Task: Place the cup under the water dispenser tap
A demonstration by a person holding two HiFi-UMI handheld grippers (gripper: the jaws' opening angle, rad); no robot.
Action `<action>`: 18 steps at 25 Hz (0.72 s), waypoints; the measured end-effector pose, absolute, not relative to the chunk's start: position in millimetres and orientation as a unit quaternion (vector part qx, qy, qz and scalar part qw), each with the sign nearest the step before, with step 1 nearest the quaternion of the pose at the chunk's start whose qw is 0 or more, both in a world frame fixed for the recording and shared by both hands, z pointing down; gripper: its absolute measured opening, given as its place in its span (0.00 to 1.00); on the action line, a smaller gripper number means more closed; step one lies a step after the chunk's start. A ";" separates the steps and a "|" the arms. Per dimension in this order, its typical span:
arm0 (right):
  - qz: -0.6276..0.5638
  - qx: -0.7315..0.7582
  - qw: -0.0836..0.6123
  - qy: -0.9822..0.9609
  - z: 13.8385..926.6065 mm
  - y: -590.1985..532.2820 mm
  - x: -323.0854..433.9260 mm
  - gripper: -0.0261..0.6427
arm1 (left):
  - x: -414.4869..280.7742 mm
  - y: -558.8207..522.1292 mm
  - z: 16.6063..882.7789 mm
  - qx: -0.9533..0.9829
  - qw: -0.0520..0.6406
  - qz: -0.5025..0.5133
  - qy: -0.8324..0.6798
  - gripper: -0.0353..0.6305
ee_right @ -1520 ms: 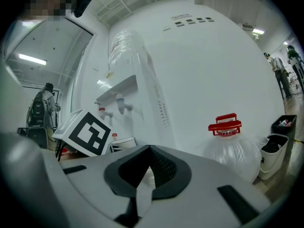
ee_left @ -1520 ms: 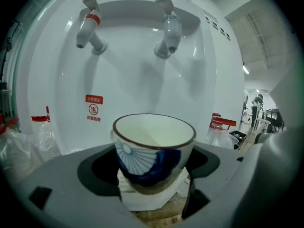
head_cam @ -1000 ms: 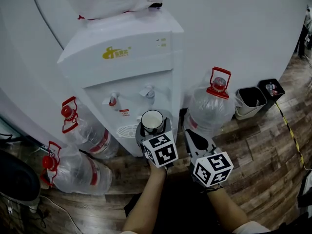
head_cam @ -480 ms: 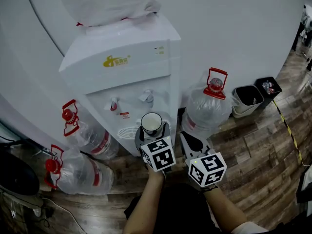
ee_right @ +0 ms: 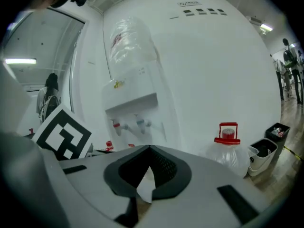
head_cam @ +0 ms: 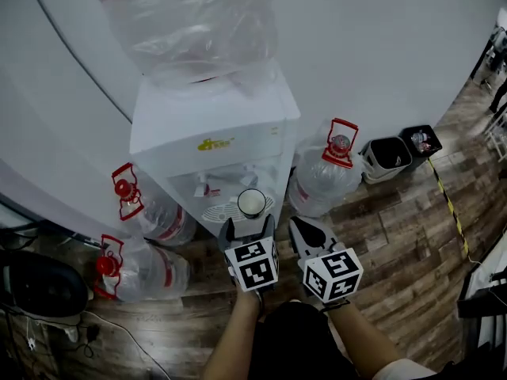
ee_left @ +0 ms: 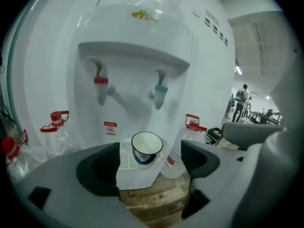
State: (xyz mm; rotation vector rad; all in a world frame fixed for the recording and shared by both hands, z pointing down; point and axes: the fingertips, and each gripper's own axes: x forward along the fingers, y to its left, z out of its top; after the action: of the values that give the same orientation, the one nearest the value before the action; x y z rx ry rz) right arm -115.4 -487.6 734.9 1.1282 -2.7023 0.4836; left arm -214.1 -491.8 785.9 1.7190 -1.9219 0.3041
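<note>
A white cup (head_cam: 252, 203) (ee_left: 146, 147) with a dark rim stands upright on the drip tray (ee_left: 125, 160) of the white water dispenser (head_cam: 214, 129). It is below the blue tap (ee_left: 160, 87), to the right of the red tap (ee_left: 100, 83). My left gripper (head_cam: 247, 230) (ee_left: 149, 167) is open, a little back from the cup, with nothing between its jaws. Beside it on the right, my right gripper (head_cam: 309, 233) (ee_right: 148, 149) is shut and empty.
Large water bottles with red handles lie on the wooden floor, two left of the dispenser (head_cam: 154, 212) (head_cam: 141, 271) and one to its right (head_cam: 321, 182). Two small bins (head_cam: 386, 157) stand by the wall. Yellow-black tape (head_cam: 448, 206) crosses the floor. A person (ee_left: 243, 97) stands far off.
The left gripper has drawn back from the cup, which stays on the drip tray. The head view has pulled back and shows more of the dispenser's top bottle.
</note>
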 end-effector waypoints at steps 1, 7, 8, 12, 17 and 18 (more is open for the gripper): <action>0.163 0.379 0.087 -0.907 717.5 -482.4 -116.2 0.07 | -213.3 -484.3 769.4 0.641 0.268 0.116 -0.710 0.70; 0.162 0.390 0.087 -0.902 595.2 -428.6 -111.8 0.07 | -200.8 -420.6 641.8 0.671 0.260 0.120 -0.684 0.70; 0.162 0.393 0.085 -0.901 572.4 -416.0 -109.5 0.07 | -197.8 -406.2 618.3 0.677 0.260 0.120 -0.678 0.70; 0.159 0.408 0.082 -0.895 484.5 -354.9 -100.7 0.07 | -190.2 -336.2 524.9 0.697 0.257 0.120 -0.659 0.66; 0.154 0.423 0.073 -0.890 398.3 -276.4 -89.5 0.07 | -187.9 -246.8 435.9 0.713 0.245 0.121 -0.646 0.57; 0.153 0.425 0.072 -0.889 385.2 -261.2 -87.7 0.07 | -188.6 -230.5 423.4 0.714 0.243 0.121 -0.645 0.55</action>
State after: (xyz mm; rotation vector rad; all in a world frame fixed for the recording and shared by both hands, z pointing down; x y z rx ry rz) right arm -87.7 -261.2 385.2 1.2768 -2.6736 0.4589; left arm -188.6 -230.5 423.4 1.9507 -1.7636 0.3306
